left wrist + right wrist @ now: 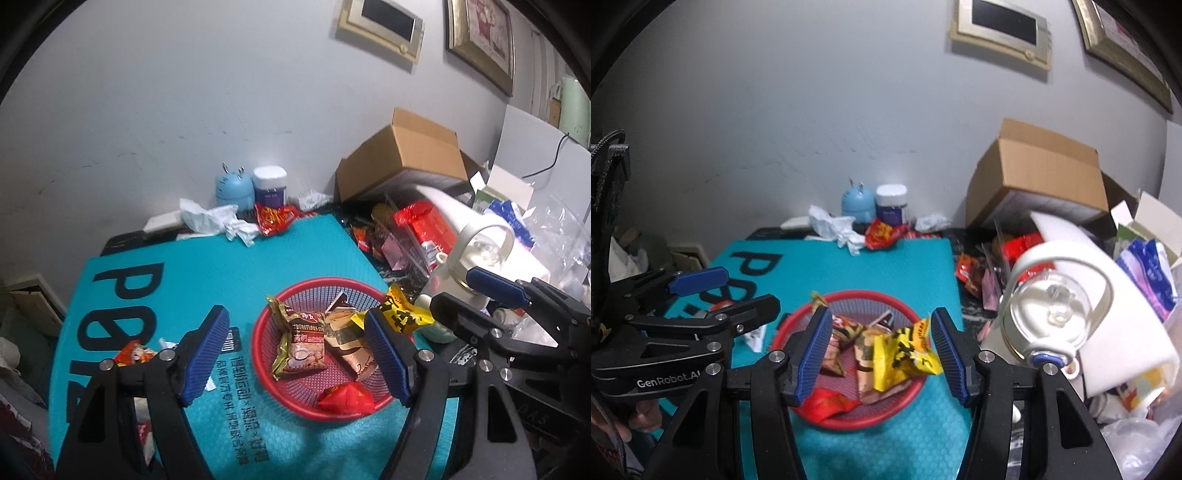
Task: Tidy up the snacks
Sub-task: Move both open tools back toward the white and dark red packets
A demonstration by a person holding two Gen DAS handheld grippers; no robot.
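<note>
A red mesh basket [280, 397] [894, 415] sits on the teal mat [295, 254] [886, 266]. It holds a brown-and-gold snack pack [301, 345], a tan packet [351, 350] and a red packet [345, 398] [831, 402]. A yellow packet [905, 349] [402, 312] hangs in mid-air over the basket, between my right gripper's open fingers and touching neither. My right gripper [881, 349] is open above the basket. My left gripper [299, 354] is open and empty, also over the basket. A red-orange packet [133, 354] lies on the mat at left. Another red packet [273, 219] [882, 234] lies at the mat's far edge.
Crumpled tissues [218, 221], a blue jar [232, 188] and a white-lidded jar [271, 186] stand against the wall. At right are a cardboard box [402, 155] [1041, 177], a white kettle [1056, 310] [480, 254], a clear bin of snacks [421, 229] and plastic bags.
</note>
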